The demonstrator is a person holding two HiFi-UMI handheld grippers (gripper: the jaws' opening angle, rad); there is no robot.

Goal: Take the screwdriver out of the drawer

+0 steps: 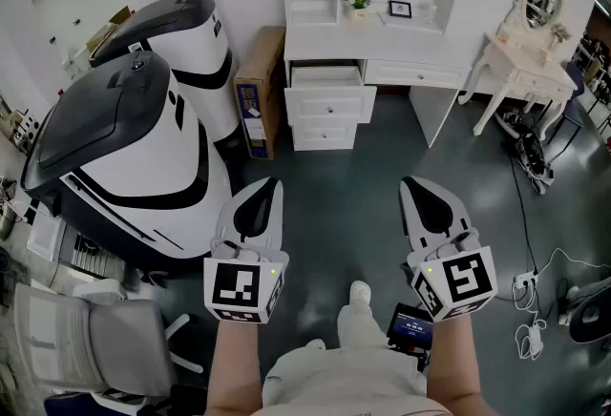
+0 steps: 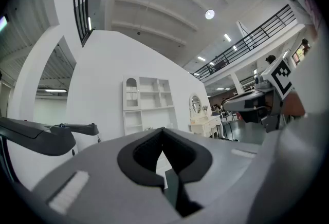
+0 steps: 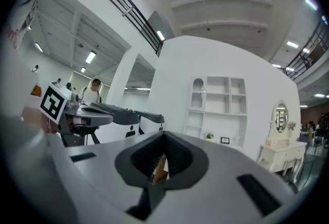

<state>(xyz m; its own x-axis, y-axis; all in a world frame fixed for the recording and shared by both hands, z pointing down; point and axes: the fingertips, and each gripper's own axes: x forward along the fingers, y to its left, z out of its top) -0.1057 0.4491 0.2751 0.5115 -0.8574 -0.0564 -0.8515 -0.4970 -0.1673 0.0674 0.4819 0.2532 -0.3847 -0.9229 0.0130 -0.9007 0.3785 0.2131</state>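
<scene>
Facing white desk (image 1: 382, 44) with open top drawer (image 1: 326, 75), well apart.
Holding left gripper (image 1: 271, 185) and right gripper (image 1: 409, 182) level, both closed on nothing.

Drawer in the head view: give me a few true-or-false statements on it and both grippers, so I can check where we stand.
1. The top drawer of the white desk is pulled open. True.
2. The left gripper has its jaws wide open. False: they are together with nothing between them.
3. The right gripper is shut and empty. True.
4. Both grippers are inside the drawer. False: they are well short of the desk, over the dark floor.
5. The cardboard box stands at the desk's right in the head view. False: it stands at its left.
</scene>
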